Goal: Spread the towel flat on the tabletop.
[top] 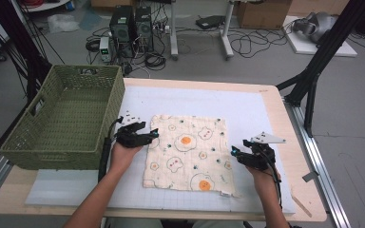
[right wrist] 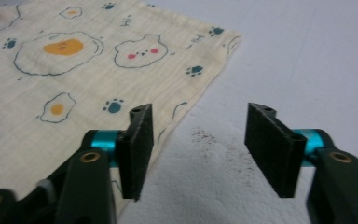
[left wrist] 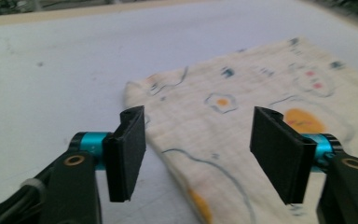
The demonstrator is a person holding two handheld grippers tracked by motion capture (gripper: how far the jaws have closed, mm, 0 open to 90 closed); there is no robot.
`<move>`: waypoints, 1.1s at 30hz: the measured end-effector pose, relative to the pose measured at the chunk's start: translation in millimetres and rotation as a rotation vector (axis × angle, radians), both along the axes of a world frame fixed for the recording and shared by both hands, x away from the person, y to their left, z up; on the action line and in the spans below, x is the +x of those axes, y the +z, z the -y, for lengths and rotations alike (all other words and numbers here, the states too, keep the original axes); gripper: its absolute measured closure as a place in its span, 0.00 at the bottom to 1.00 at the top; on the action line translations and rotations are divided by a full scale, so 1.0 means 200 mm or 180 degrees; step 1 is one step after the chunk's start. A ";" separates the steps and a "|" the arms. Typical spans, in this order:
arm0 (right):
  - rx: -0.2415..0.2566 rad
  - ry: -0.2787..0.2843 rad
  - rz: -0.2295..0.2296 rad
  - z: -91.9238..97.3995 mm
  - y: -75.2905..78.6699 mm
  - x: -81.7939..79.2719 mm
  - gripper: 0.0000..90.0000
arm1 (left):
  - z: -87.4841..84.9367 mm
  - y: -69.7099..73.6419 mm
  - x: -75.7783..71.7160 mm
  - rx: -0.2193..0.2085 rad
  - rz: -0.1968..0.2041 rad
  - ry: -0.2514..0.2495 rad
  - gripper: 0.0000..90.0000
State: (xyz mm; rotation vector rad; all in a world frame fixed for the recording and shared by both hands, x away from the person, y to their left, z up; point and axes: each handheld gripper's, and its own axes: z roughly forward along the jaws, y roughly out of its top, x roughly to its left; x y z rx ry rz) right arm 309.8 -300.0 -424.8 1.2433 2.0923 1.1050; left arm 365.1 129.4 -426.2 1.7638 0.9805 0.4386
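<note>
A cream cloth [top: 187, 152] printed with fried eggs and paw marks lies spread flat on the white mat [top: 247, 109]. My left gripper [top: 154, 134] hovers at the cloth's left edge, open. In the left gripper view the cloth [left wrist: 261, 93] lies below the gripper [left wrist: 199, 114], and its edge runs under the gap with nothing pinched. My right gripper [top: 234, 152] is at the cloth's right edge, also open. In the right gripper view the cloth [right wrist: 74, 60] reaches under the left pad, and the gripper [right wrist: 200, 109] has bare mat between its jaws.
A green woven basket [top: 52, 154] stands at the table's left, close to my left hand. Dark specks [right wrist: 209, 135] dot the mat near the right gripper. The wooden table edge [top: 290, 142] runs just right of the mat. Cables and computers lie on the floor beyond.
</note>
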 end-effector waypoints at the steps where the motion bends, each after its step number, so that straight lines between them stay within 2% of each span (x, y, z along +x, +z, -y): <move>1: 0.0003 0.0003 0.0037 0.00 0.01 -0.01 0.38 | 0.00 0.01 -0.01 -0.0063 0.0025 -0.0050 0.34; 2: 0.0007 0.0017 0.0058 0.01 0.02 -0.02 0.35 | 0.00 0.03 -0.03 -0.0121 0.0053 -0.0099 0.29; 3: -0.0005 0.0028 0.0101 0.01 0.03 -0.03 0.30 | 0.00 0.03 -0.04 -0.0143 0.0070 -0.0103 0.20; 4: -0.0012 0.0032 0.0123 0.01 0.03 -0.04 0.27 | 0.00 0.04 -0.05 -0.0187 0.0081 -0.0163 0.17; 6: -0.0047 0.0058 0.0148 0.01 0.04 -0.05 0.21 | 0.00 0.06 -0.07 -0.0213 0.0144 -0.0266 0.18; 9: -0.0182 0.0081 0.0165 0.01 0.05 -0.07 0.13 | -0.01 0.07 -0.10 -0.0267 0.0231 -0.0329 0.18; 14: -0.0189 0.0145 0.0245 0.01 0.05 -0.11 0.13 | -0.03 0.09 -0.12 -0.0363 0.0267 -0.0397 0.18; 17: -0.0160 0.0151 0.0288 0.01 0.05 -0.12 0.13 | -0.03 0.08 -0.14 -0.0300 0.0291 -0.0418 0.18; 21: -0.0151 0.0174 0.0346 0.00 0.07 -0.13 0.13 | -0.03 0.05 -0.17 -0.0302 0.0269 -0.0427 0.18; 24: -0.0148 0.0158 0.0363 0.00 0.07 -0.13 0.13 | -0.04 0.03 -0.17 -0.0308 0.0239 -0.0430 0.18; 33: -0.0133 0.0088 0.0342 0.00 0.05 -0.12 0.13 | -0.04 0.04 -0.18 -0.0341 0.0257 -0.0436 0.19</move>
